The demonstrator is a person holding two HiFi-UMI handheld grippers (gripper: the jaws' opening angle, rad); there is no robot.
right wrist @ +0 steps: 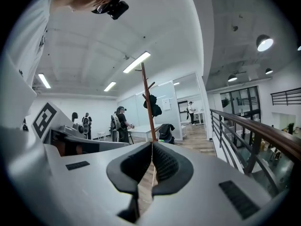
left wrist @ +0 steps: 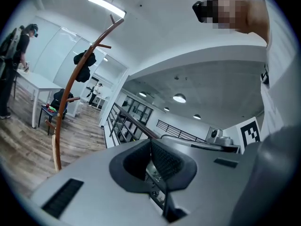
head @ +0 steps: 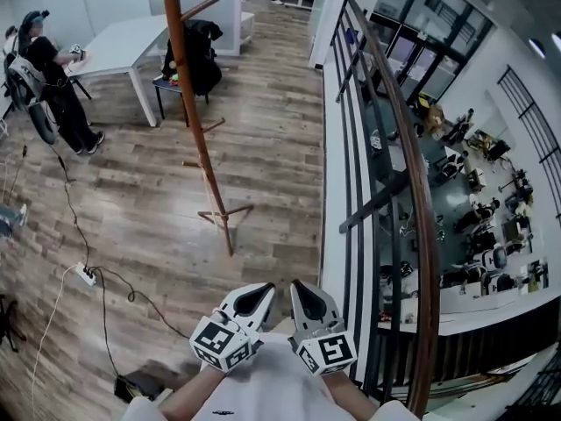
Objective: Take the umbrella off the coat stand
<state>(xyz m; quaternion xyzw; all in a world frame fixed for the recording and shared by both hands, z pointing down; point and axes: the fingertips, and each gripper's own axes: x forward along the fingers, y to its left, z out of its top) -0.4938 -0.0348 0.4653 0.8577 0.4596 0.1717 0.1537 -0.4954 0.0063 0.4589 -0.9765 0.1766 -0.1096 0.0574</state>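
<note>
A tall wooden coat stand [head: 197,121] rises from the plank floor ahead of me, its feet spread near the middle of the head view. High on its pegs hangs a dark bundle, which looks like the folded black umbrella [left wrist: 83,65] [right wrist: 153,105]; the head view cuts it off. My left gripper [head: 254,298] [left wrist: 150,142] and right gripper [head: 302,295] [right wrist: 151,145] sit side by side close to my body, well short of the stand. Both point towards it, shut and empty.
A metal railing with a wooden handrail [head: 412,174] runs along my right, with a drop to a lower floor behind it. Beyond the stand are a white table [head: 123,42], a chair with a black bag [head: 193,55] and a person [head: 53,77]. A power strip [head: 86,274] and cable lie on the floor at left.
</note>
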